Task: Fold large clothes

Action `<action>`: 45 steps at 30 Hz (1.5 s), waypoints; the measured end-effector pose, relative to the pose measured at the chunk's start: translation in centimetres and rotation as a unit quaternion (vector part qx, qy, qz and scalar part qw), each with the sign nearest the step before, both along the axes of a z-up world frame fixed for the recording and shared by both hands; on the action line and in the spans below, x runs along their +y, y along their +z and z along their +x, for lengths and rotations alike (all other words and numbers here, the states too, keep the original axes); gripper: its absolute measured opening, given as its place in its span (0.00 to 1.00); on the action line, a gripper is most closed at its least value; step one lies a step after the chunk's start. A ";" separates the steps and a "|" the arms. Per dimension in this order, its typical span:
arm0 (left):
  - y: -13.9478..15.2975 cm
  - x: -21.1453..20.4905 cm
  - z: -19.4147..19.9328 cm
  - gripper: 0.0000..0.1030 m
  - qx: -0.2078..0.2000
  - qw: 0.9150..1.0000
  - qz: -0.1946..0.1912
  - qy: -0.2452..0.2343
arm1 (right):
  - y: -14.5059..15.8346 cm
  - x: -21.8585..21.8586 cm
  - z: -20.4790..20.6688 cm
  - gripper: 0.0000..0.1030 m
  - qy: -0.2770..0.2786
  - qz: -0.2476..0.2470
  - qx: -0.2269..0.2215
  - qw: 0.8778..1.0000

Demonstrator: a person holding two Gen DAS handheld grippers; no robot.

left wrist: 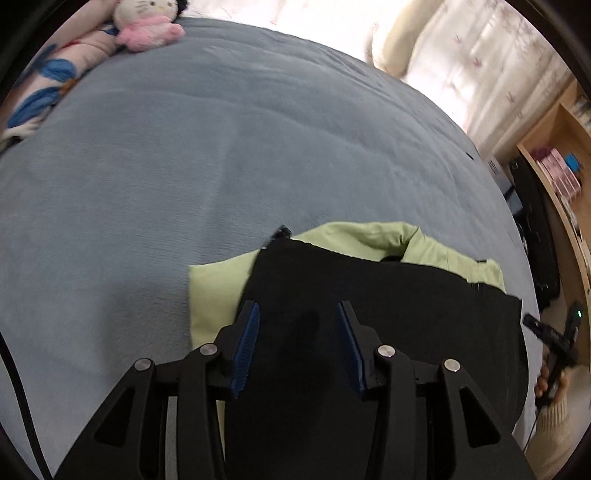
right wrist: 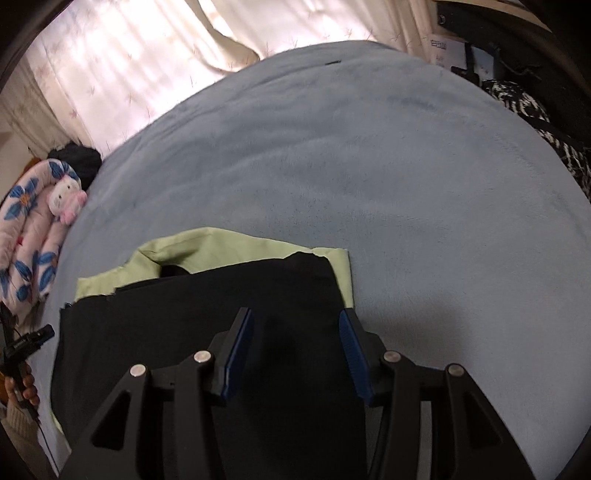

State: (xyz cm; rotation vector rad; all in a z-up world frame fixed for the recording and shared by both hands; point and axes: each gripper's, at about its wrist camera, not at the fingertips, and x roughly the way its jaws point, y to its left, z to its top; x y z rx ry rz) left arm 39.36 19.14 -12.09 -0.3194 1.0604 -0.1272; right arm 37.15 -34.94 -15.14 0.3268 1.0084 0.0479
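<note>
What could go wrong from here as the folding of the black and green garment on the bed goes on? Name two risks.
1. Both grippers, left and right, are open above the black garment, so a grab may pinch only its top layer.
2. The green lining sticks out unevenly, so the next fold may come out crooked.

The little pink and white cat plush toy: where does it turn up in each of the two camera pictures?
Left wrist view: the plush toy sits at the top left, at the far edge of the grey-blue blanket.
Right wrist view: the plush toy lies at the left edge, about halfway down, against the flowered quilt.
Shared landmark: the black and light green garment, lying on the blanket just ahead of the fingers.
</note>
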 end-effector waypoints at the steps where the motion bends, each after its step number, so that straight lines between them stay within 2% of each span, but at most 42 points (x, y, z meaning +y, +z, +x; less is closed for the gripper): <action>1: -0.1 -0.1 0.3 0.40 0.001 1.000 0.003 -0.006 | -0.2 0.0 0.4 0.47 0.002 -0.003 0.003 1.000; 2: -0.5 -0.2 0.4 0.40 0.002 1.000 0.006 -0.014 | -0.4 0.1 0.7 0.47 0.004 -0.008 0.005 1.000; 7: -2.0 -1.1 1.5 0.40 0.018 0.996 0.072 -0.046 | -1.7 0.2 2.2 0.48 0.019 -0.026 0.019 0.999; 14: -2.6 -2.1 2.9 0.41 0.010 0.992 0.111 -0.063 | -2.4 -0.3 2.2 0.59 0.046 -0.024 0.010 0.999; 16: -2.5 -1.9 3.0 0.43 0.008 0.991 0.117 -0.069 | -2.6 -0.7 2.2 0.59 0.050 -0.019 0.010 0.999; 18: -2.5 -1.8 3.3 0.56 0.002 0.989 0.136 -0.062 | -2.8 -0.7 2.4 0.59 0.055 -0.016 0.009 0.998; 19: -2.4 -1.6 3.3 0.59 -0.004 0.988 0.147 -0.054 | -2.8 -0.5 2.4 0.59 0.058 -0.018 0.007 0.998; 20: -2.4 -1.2 3.3 0.61 -0.009 0.988 0.143 -0.049 | -2.8 -0.4 2.4 0.59 0.061 -0.021 0.002 0.998; 22: -2.6 -0.7 3.3 0.61 -0.004 0.992 0.117 -0.049 | -2.7 0.2 2.1 0.56 0.071 -0.038 -0.005 0.997; 24: -2.8 -0.6 3.3 0.61 -0.007 0.993 0.104 -0.056 | -2.6 1.1 1.8 0.40 0.084 -0.060 -0.015 0.995; 25: -2.8 -0.7 3.3 0.61 -0.010 0.993 0.102 -0.062 | -2.4 1.5 1.7 0.39 0.087 -0.074 -0.020 0.993; 27: -2.8 -1.2 3.2 0.61 -0.018 0.991 0.109 -0.081 | -2.3 1.9 1.3 0.27 0.087 -0.091 -0.027 0.992; 30: -3.1 -2.0 3.5 0.60 -0.024 0.987 0.129 -0.088 | -1.9 2.1 0.7 0.24 0.081 -0.107 -0.041 0.990; 31: -3.1 -2.2 3.7 0.60 -0.027 0.987 0.132 -0.087 | -1.8 2.2 0.8 0.23 0.078 -0.111 -0.044 0.990; 32: -3.1 -2.5 3.8 0.47 -0.032 0.987 0.135 -0.085 | -1.7 2.2 0.5 0.21 0.075 -0.114 -0.048 0.990; 33: -3.1 -2.6 3.8 0.26 -0.038 0.984 0.153 -0.076 | -1.6 2.4 0.3 0.20 0.068 -0.121 -0.051 0.989; 35: -2.9 -3.2 3.2 0.17 -0.055 0.982 0.166 -0.065 | -1.2 2.7 -0.3 0.19 0.057 -0.131 -0.060 0.988; 38: -1.5 -3.6 1.0 0.11 -0.091 0.976 0.194 -0.038 | 0.1 3.4 -1.3 0.18 0.037 -0.151 -0.085 0.984; 41: 0.6 -3.3 -1.6 0.11 -0.119 0.971 0.206 -0.002 | 2.0 4.2 -2.7 0.18 0.025 -0.159 -0.116 0.980; 45: 4.1 -3.4 -3.5 0.10 -0.161 0.960 0.227 0.024 | 5.1 5.1 -3.5 0.17 0.016 -0.164 -0.159 0.974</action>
